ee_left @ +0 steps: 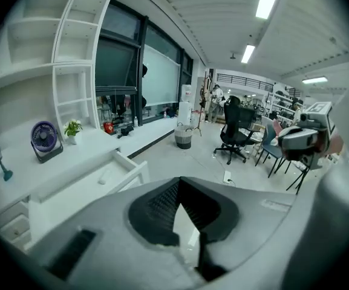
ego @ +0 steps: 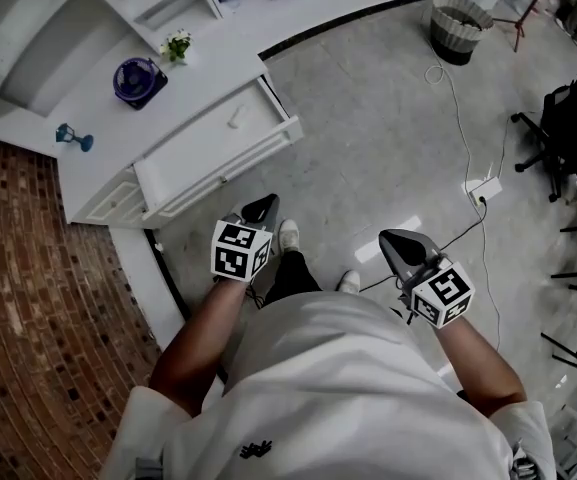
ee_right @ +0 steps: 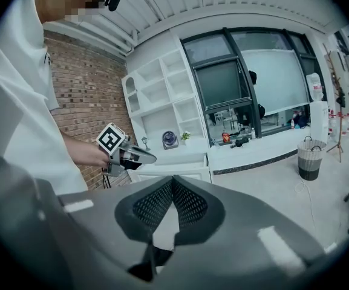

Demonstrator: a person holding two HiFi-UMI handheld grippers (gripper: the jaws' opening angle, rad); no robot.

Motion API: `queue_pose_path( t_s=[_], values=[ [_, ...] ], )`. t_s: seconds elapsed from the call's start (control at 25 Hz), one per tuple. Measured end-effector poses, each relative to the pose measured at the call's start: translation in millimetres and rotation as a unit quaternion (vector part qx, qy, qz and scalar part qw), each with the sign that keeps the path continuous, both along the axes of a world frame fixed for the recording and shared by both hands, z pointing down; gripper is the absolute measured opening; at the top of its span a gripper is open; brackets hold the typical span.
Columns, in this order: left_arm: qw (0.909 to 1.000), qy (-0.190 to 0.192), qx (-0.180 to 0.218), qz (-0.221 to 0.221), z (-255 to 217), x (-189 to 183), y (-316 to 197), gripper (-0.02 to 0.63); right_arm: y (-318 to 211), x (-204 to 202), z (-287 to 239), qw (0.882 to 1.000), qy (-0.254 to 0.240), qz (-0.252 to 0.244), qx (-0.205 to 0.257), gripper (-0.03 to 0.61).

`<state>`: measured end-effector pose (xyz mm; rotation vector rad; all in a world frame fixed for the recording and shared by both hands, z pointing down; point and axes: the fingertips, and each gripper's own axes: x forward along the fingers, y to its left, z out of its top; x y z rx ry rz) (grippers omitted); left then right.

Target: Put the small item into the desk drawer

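The white desk (ego: 118, 118) has its top drawer (ego: 200, 150) pulled open. A small white item (ego: 235, 118) lies on the drawer's floor near the back right; the left gripper view shows this item (ee_left: 103, 176) too. My left gripper (ego: 268, 201) hangs just in front of the drawer's front panel, below its right half, shut and empty, the jaws meeting at the tips (ee_left: 178, 180). My right gripper (ego: 387, 236) is held further right over the floor. It is also shut with nothing in it (ee_right: 173, 178), and its view shows the left gripper (ee_right: 139, 156) before the desk.
On the desk stand a purple fan (ego: 138, 80), a small potted plant (ego: 176, 44) and a blue lamp figure (ego: 73, 138). A waste basket (ego: 458, 26), a power strip (ego: 484, 190) with its cable and a black office chair (ego: 568, 118) occupy the floor to the right. My feet (ego: 288, 236) are below the drawer.
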<state>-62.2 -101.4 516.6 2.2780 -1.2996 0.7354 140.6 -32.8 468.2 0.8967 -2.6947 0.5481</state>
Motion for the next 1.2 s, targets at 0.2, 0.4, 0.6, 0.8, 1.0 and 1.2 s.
queue_pose_path(
  t_s=[0.2,0.4,0.6,0.8,1.0,1.2],
  values=[
    [0.9978,0.063,0.003,0.018,-23.5,30.6,33.2,0.006,8.2,3.7,-3.8,1.0,-0.003,-0.009,0.005,0.014],
    [0.9918,0.12,0.006,0.043,-43.0,52.4,62.4,0.006,13.4,1.0,-9.3,1.0,-0.001,-0.024,0.013,0.013],
    [0.9882,0.139,0.007,0.064,-53.5,67.3,83.2,0.006,18.2,1.5,-13.5,0.999,0.004,-0.036,0.02,0.012],
    [0.9846,0.158,0.009,0.073,-64.0,75.6,92.0,0.006,19.7,-0.3,-18.6,0.999,0.007,-0.045,0.023,0.012],
    [0.9841,0.157,0.015,0.08,-67.3,78.9,95.8,0.006,22.0,-1.0,-19.8,0.998,0.005,-0.05,0.023,0.012],
    [0.9841,0.158,0.01,0.081,-64.5,77.9,99.6,0.006,25.6,-3.6,-19.7,0.998,0.005,-0.053,0.023,0.012]
  ],
)
